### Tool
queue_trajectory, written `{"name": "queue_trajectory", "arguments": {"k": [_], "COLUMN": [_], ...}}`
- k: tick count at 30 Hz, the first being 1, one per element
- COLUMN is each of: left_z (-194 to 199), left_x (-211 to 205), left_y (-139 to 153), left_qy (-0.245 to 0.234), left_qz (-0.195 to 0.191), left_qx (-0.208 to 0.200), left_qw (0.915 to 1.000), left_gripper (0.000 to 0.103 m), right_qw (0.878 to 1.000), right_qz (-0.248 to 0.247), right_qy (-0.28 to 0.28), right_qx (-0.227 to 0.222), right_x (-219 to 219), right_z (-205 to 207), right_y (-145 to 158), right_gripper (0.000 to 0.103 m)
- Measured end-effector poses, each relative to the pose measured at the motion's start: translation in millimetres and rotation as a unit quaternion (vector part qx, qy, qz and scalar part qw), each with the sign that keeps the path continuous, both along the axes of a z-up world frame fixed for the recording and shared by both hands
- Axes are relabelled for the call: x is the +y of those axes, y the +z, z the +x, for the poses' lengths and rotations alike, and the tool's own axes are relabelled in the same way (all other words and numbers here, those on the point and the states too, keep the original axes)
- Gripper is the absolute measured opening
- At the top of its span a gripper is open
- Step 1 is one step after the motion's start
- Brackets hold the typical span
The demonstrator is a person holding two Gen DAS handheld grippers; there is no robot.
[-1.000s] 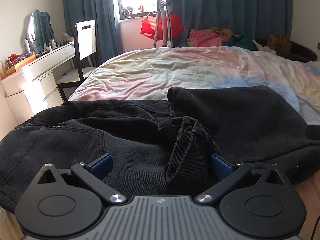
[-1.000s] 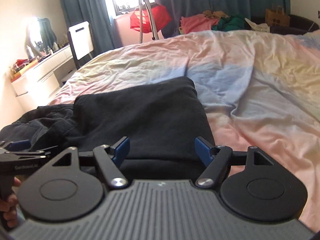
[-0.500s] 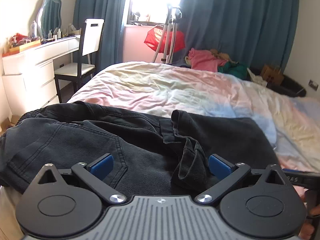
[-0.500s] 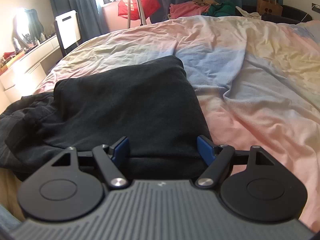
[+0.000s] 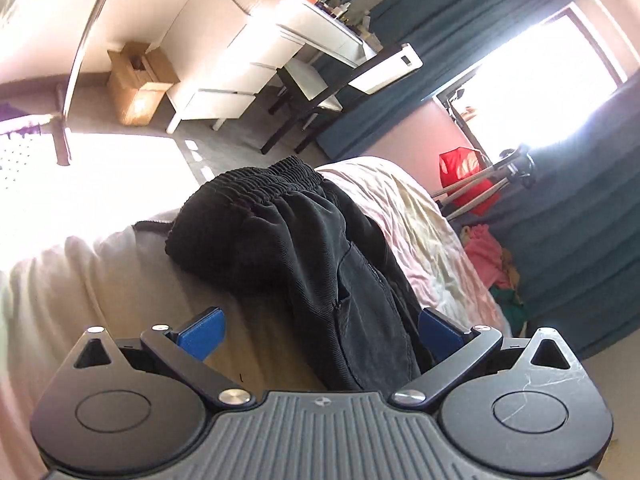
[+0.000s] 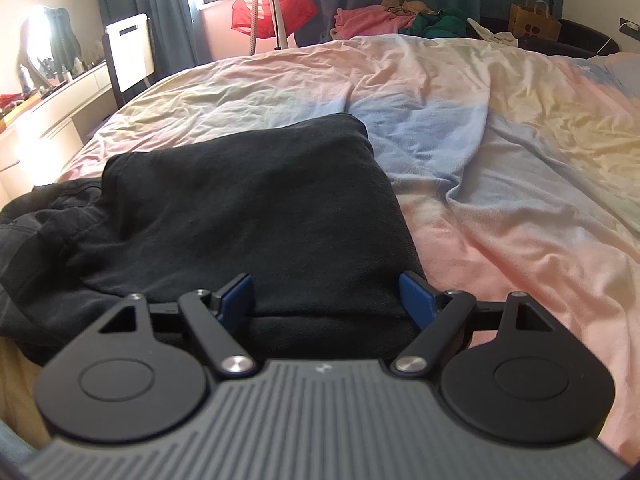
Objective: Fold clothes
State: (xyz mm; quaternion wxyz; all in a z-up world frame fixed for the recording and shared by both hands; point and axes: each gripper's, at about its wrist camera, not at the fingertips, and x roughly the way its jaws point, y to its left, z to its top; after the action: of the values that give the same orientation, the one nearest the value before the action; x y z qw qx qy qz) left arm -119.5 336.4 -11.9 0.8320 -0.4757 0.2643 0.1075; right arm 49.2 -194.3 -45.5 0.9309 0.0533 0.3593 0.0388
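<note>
Chair (image 5: 340, 80), dresser (image 5: 240, 40), cardboard box (image 5: 136, 92) beside bed (image 6: 480, 160)

1. The left gripper (image 5: 320, 330) is rolled hard to one side and tilted downward, its blue pads (image 5: 202, 330) spread wide.
2. The right gripper (image 6: 326, 296) sits level in roll, angled downward, its jaws opening with dark cloth between them.

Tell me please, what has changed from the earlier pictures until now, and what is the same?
The left gripper rolled and swung to the elastic waistband end of the black trousers, jaws open. The right gripper stayed put over the folded leg; its jaws are opening, pads off the cloth. The trousers lie unchanged on the bed.
</note>
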Motion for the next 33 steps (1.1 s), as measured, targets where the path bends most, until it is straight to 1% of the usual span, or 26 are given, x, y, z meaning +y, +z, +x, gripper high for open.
{"name": "queue_trajectory", "arguments": {"k": [3,5,7,10,12,13,15,17,18,19,20,22,23,24,25,26,28,30,32,33], "left_z": [4.5,15.9,28.6,44.4,52.5,55.5,60.5,62.7,63.5,64.3,65.1,67.8,69.3,70.9,73.3,75.9,85.2,110.9,128.4,140.6], "left_x": [14.9,16.7,17.2,18.0,20.8,23.0,28.4,35.5,39.4,43.4,47.3,52.2,54.4,54.2,52.2,49.9,40.1,16.8,-10.8,-28.4], "left_y": [-25.5,-41.0,-54.9,-70.0,-76.3,-77.7,-79.4,-81.5,-83.3,-85.2,-87.1,-83.7,-81.4,-74.1,-65.2,-56.4,-29.8,7.0,40.0,57.0], "left_qy": [0.002,-0.004,-0.007,0.014,0.026,0.033,0.048,0.070,0.081,0.091,0.102,0.105,0.105,0.100,0.092,0.084,0.064,0.045,0.029,0.019], "left_qz": [-0.075,-0.107,-0.128,-0.135,-0.137,-0.137,-0.133,-0.133,-0.136,-0.138,-0.141,-0.127,-0.119,-0.098,-0.075,-0.053,-0.008,0.042,0.095,0.123], "left_qx": [-0.005,-0.003,-0.007,0.006,0.006,0.002,-0.011,-0.022,-0.021,-0.019,-0.016,-0.002,0.006,0.012,0.014,0.014,0.011,0.000,-0.011,-0.019], "left_qw": [0.9972,0.9943,0.9918,0.9907,0.9902,0.9900,0.9898,0.9884,0.9872,0.9860,0.9846,0.9863,0.9874,0.9900,0.9928,0.9950,0.9979,0.9981,0.9950,0.9920], "left_gripper": [0.103,0.103,0.103,0.102,0.099,0.096,0.086,0.074,0.072,0.068,0.061,0.053,0.051,0.049,0.043,0.033,0.026,0.023,0.021,0.021], "right_qw": [1.000,1.000,1.000,1.000,1.000,1.000,1.000,1.000,0.999,0.999,0.999,0.997,0.996,0.995,0.995,0.996,0.996,0.997,0.997,0.997], "right_qz": [-0.008,-0.010,-0.010,-0.013,-0.016,-0.017,-0.019,-0.020,-0.022,-0.025,-0.030,-0.055,-0.066,-0.077,-0.077,-0.075,-0.069,-0.061,-0.062,-0.062], "right_qy": [0.000,0.000,0.000,0.001,0.003,0.003,0.003,0.002,0.009,0.017,0.028,0.043,0.049,0.055,0.055,0.056,0.054,0.050,0.052,0.052], "right_qx": [-0.001,-0.002,-0.003,-0.003,-0.004,-0.005,-0.007,-0.016,-0.022,-0.030,-0.033,-0.025,-0.019,-0.013,-0.009,-0.005,0.002,0.004,0.004,0.004], "right_x": [2.5,2.5,2.0,2.4,3.2,3.5,4.1,5.3,7.3,9.4,12.8,21.1,24.2,27.3,27.4,27.2,26.1,24.8,24.9,25.0], "right_z": [-0.4,-1.3,-2.3,-2.1,-1.8,-1.7,-1.6,-2.3,-3.1,-3.9,-4.6,-3.5,-2.3,-1.1,0.5,2.1,4.6,5.5,4.9,4.6], "right_y": [0.7,1.3,1.7,1.1,0.7,0.8,1.0,2.9,4.3,5.7,5.6,1.2,-2.8,-7.0,-9.0,-10.9,-12.2,-10.8,-9.8,-9.2], "right_gripper": [0.083,0.082,0.081,0.081,0.081,0.081,0.081,0.081,0.081,0.081,0.081,0.083,0.085,0.085,0.085,0.085,0.086,0.086,0.086,0.086]}}
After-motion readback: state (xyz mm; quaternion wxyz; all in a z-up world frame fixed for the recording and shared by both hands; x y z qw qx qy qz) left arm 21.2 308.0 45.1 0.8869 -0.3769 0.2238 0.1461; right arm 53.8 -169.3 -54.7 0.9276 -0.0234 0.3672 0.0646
